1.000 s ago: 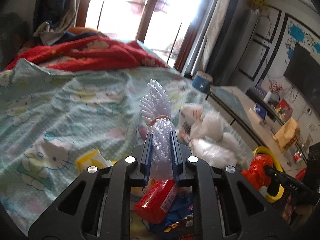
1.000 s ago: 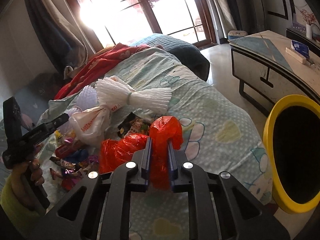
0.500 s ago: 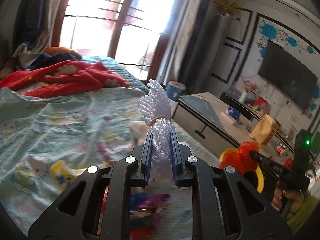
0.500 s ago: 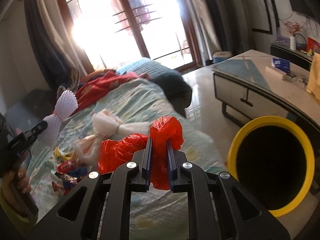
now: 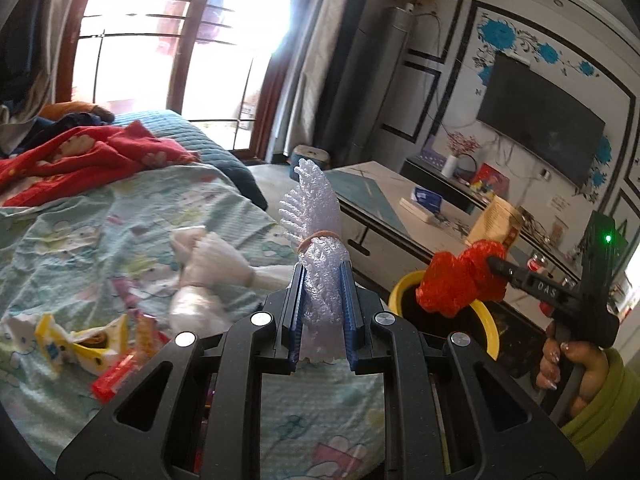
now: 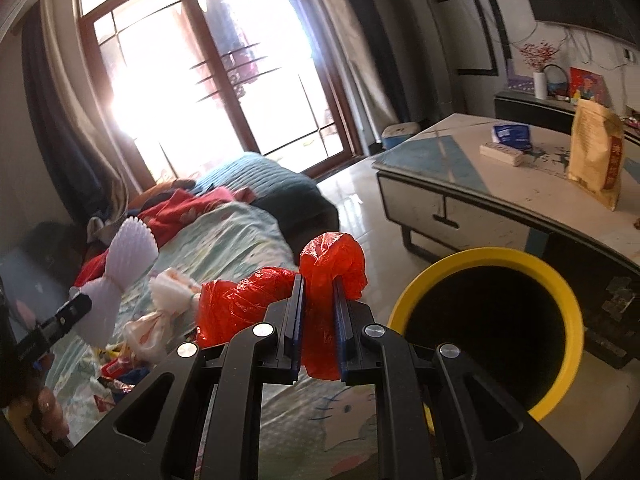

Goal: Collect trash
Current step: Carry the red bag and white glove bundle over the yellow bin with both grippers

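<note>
We have both claws loaded. Our right claw (image 6: 316, 320) is clamped on the crumpled red plastic bag (image 6: 280, 304), and our left claw (image 5: 322, 300) pinches the white foam net (image 5: 318, 240), which stands upright between its jaws. The yellow-rimmed bin (image 6: 486, 332) sits on the floor just beside the bed (image 5: 120, 216), ahead and to the right of the right claw, which is the nearer one. In the left view the red bag hangs at the bin's rim. More wrappers (image 5: 92, 344) lie on the bed.
</note>
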Available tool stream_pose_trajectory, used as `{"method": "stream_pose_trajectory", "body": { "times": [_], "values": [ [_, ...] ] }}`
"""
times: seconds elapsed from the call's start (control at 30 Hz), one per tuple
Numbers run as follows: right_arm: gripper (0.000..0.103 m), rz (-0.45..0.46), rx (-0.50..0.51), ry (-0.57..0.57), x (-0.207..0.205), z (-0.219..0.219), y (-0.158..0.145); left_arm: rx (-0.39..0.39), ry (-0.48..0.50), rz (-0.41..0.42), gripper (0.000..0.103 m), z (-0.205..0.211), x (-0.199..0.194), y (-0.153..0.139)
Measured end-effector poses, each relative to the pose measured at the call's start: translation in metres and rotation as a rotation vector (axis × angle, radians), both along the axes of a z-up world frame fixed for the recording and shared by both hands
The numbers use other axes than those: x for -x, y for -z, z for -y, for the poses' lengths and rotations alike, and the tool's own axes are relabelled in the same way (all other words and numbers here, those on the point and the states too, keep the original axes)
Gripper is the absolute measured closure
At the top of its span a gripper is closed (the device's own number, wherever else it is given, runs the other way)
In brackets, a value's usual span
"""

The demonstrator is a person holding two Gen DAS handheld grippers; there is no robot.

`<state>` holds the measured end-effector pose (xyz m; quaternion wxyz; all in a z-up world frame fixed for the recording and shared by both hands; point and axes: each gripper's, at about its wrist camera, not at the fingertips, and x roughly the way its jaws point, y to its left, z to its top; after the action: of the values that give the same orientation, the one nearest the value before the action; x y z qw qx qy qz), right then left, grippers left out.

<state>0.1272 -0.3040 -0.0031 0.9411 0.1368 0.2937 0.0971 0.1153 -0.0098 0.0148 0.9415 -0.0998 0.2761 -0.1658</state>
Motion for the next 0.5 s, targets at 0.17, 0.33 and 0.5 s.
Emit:
{"method": "stream_pose_trajectory", "body": {
  "times": [0.17,0.33,0.5],
  "values": [
    [0.09,0.011,0.005,0.058,0.005,0.021,-0.004,-0.006,0.039,-0.009,0.092,0.015,-0.003,0.004],
    [0.09,0.003,-0.002,0.117,0.009,0.04,-0.002,-0.016,0.081,-0.008,0.092,0.032,-0.003,0.007],
    [0.09,0.003,-0.002,0.163,0.011,0.055,-0.002,-0.022,0.122,-0.015,0.092,0.052,-0.005,0.01]
  ]
}}
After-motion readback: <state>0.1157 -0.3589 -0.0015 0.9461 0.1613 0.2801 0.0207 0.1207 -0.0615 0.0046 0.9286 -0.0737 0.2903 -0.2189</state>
